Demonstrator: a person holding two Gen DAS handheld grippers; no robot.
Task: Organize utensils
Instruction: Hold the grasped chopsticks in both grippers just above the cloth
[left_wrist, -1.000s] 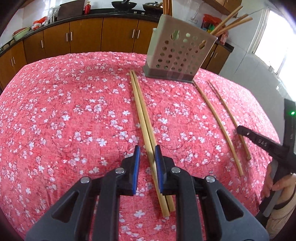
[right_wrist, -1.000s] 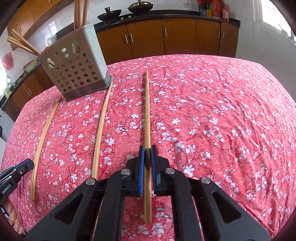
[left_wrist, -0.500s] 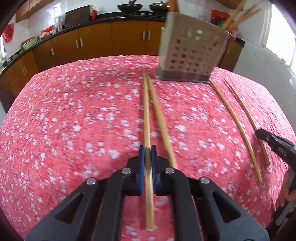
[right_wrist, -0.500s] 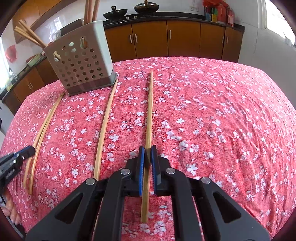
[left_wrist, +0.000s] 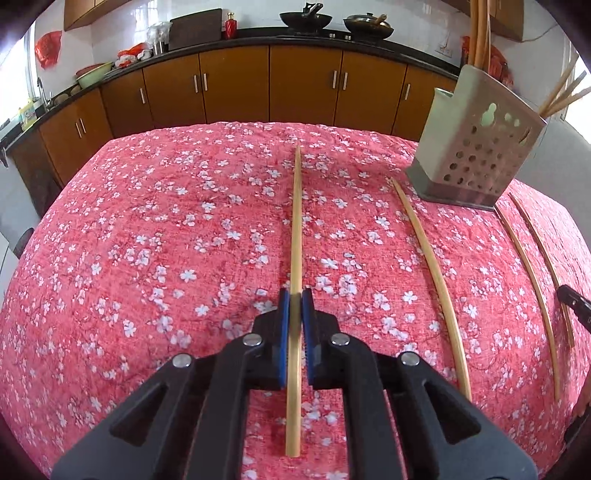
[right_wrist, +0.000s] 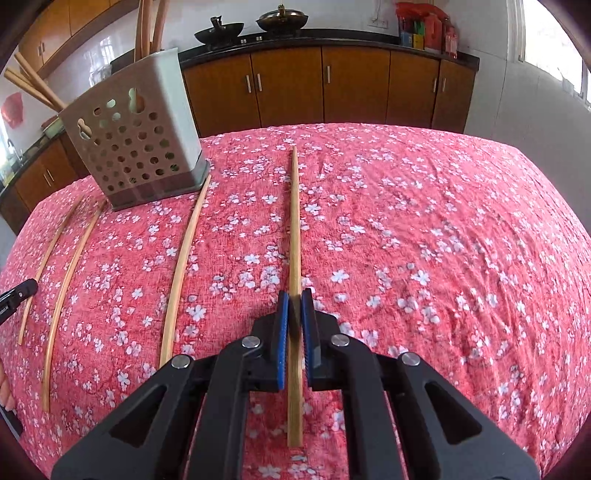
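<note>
The left gripper (left_wrist: 295, 299) pinches one chopstick (left_wrist: 296, 229); the right gripper (right_wrist: 294, 301) pinches another chopstick (right_wrist: 294, 221), near the holder (right_wrist: 136, 147).

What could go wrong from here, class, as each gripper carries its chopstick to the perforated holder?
1. Each chopstick is pinched near one end, so the long free end may swing or slip.
2. The holder already contains sticks; a tip could catch on them or the rim.
3. Both grippers arriving together could collide.
</note>
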